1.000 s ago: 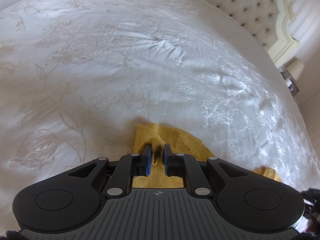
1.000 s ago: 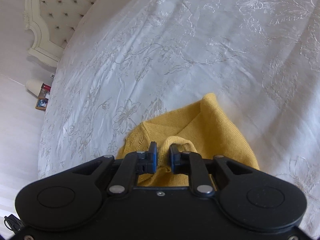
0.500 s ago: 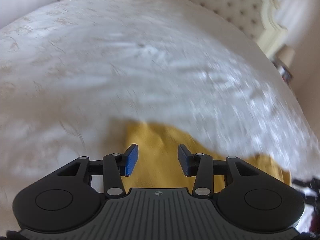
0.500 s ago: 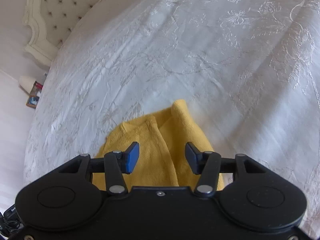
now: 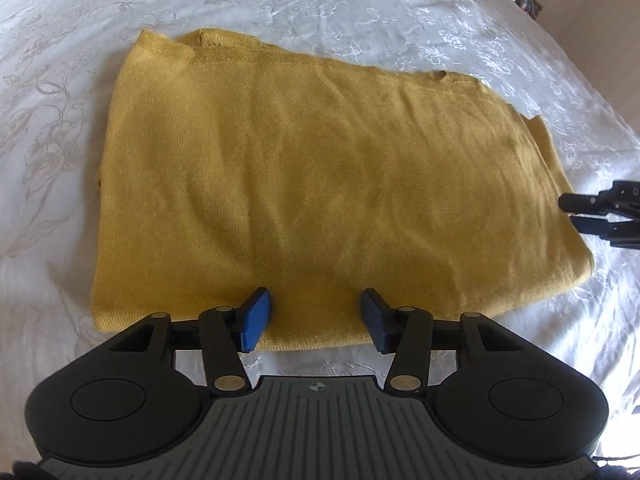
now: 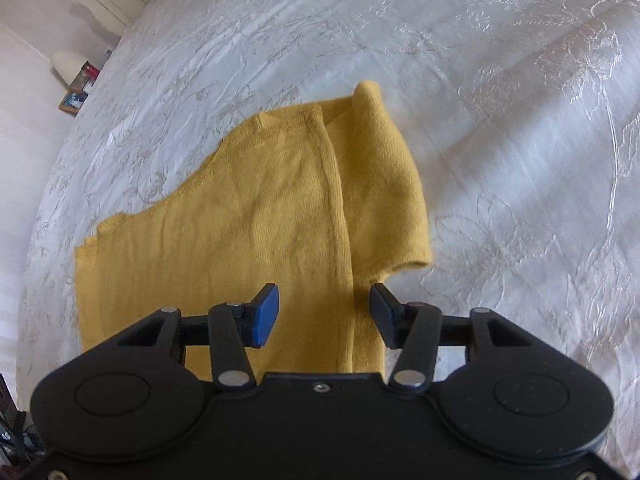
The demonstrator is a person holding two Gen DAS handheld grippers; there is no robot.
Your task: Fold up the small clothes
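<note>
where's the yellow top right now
The yellow top lies folded flat on the white embroidered bedspread, filling the middle of the left wrist view just beyond the open left gripper, with the right gripper at its right edge.

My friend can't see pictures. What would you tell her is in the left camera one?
A yellow knitted top lies folded flat on a white flowery bedspread. In front, the left tool hangs over the top's near edge with its blue-padded fingers apart, having just opened and holding nothing. The tip of the right tool pokes in at the right edge.
</note>
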